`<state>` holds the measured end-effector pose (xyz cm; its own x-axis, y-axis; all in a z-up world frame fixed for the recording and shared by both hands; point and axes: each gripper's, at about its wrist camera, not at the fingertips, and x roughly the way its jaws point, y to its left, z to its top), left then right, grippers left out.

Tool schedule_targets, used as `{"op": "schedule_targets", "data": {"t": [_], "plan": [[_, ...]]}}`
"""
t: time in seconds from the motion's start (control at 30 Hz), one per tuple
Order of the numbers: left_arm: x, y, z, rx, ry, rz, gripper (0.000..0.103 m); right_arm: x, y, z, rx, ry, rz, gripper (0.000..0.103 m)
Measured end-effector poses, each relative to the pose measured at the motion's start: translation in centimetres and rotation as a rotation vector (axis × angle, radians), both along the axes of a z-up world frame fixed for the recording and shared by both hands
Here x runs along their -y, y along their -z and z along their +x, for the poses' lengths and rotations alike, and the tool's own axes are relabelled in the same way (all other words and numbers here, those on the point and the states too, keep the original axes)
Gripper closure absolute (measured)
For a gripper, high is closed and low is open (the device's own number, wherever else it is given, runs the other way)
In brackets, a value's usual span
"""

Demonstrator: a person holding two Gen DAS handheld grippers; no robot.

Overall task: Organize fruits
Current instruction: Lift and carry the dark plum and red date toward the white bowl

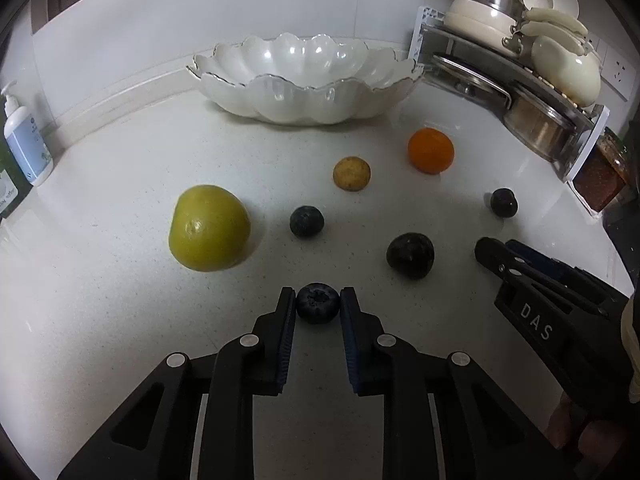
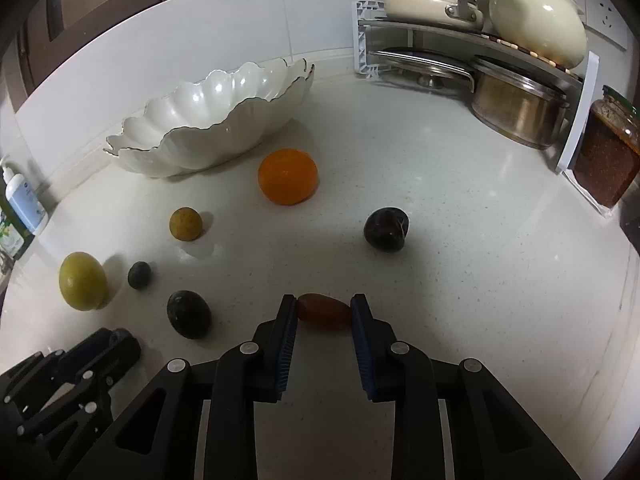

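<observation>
A white scalloped bowl [image 1: 304, 80] stands empty at the back of the white counter; it also shows in the right wrist view [image 2: 212, 120]. My left gripper [image 1: 318, 304] is shut on a blueberry [image 1: 317, 303] just above the counter. My right gripper [image 2: 324, 311] is shut on a reddish oval fruit [image 2: 324, 310]. Loose on the counter lie a green fruit [image 1: 209, 227], an orange [image 1: 431, 150], a small tan fruit [image 1: 351, 173], a blueberry [image 1: 306, 221] and two dark fruits [image 1: 410, 255] [image 1: 503, 202].
A metal rack [image 1: 516, 80] with pots and cream cookware stands at the back right, with a jar [image 1: 600, 176] beside it. Soap bottles [image 1: 26, 140] stand at the left edge. The right gripper's body [image 1: 552, 292] shows at the right of the left view.
</observation>
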<state>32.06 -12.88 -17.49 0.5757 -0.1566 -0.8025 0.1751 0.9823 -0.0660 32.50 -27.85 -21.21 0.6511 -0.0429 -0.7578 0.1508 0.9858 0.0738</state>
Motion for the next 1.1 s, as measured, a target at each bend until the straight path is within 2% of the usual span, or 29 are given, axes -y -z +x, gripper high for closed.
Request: {"op": "schedule_targets", "data": {"t": [0.43,1.1], "plan": [[-0.7,-2.3,-0.4,0.058,0.019,-0.023,0.08,-0.7,-1.7,-1.4,0.031,-0.016,0.006,0.074],[-2.8,-8.1,-1.9,0.213,0.032,-0.049,0.08,-3.0,-7.9,-3.6,0.17,-0.03,-0.031,0.074]]}}
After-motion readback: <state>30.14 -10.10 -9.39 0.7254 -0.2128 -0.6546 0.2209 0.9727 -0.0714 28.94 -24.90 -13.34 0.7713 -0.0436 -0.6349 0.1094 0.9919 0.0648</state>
